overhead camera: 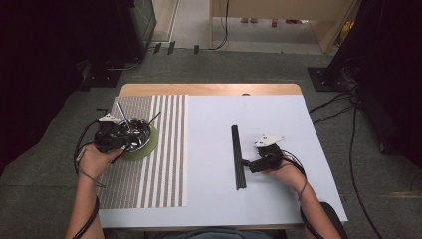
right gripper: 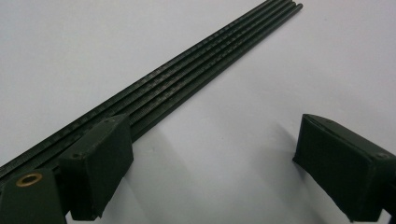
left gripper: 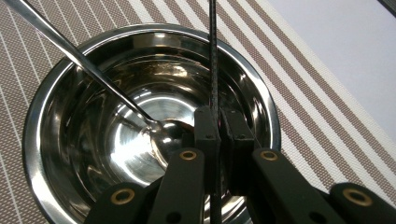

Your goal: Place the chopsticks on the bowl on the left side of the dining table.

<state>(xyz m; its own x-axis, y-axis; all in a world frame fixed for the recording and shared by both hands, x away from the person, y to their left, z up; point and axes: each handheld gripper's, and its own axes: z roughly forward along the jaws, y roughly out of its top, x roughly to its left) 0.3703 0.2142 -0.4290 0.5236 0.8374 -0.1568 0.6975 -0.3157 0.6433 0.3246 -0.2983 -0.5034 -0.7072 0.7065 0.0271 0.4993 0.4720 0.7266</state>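
A steel bowl (overhead camera: 135, 134) (left gripper: 273, 116) sits on a green saucer (overhead camera: 152, 143) on the striped placemat. A metal spoon (overhead camera: 123, 115) (left gripper: 93, 74) leans in the bowl with its handle pointing up and to the far left. My left gripper (overhead camera: 119, 140) (left gripper: 217, 123) hangs over the bowl's near rim, shut on one thin black stick (overhead camera: 155, 117) (left gripper: 213, 56) that reaches across the bowl. Several more black sticks (overhead camera: 238, 154) (right gripper: 196, 74) lie side by side on the white sheet. My right gripper (overhead camera: 247, 164) (right gripper: 212, 140) is open just to their right, one fingertip against the row.
The striped placemat (overhead camera: 159, 174) covers the table's left part and a white sheet (overhead camera: 224, 119) covers the remainder. A bare wooden strip (overhead camera: 209, 89) runs along the far edge. Cables and dark equipment stand on the carpet around the table.
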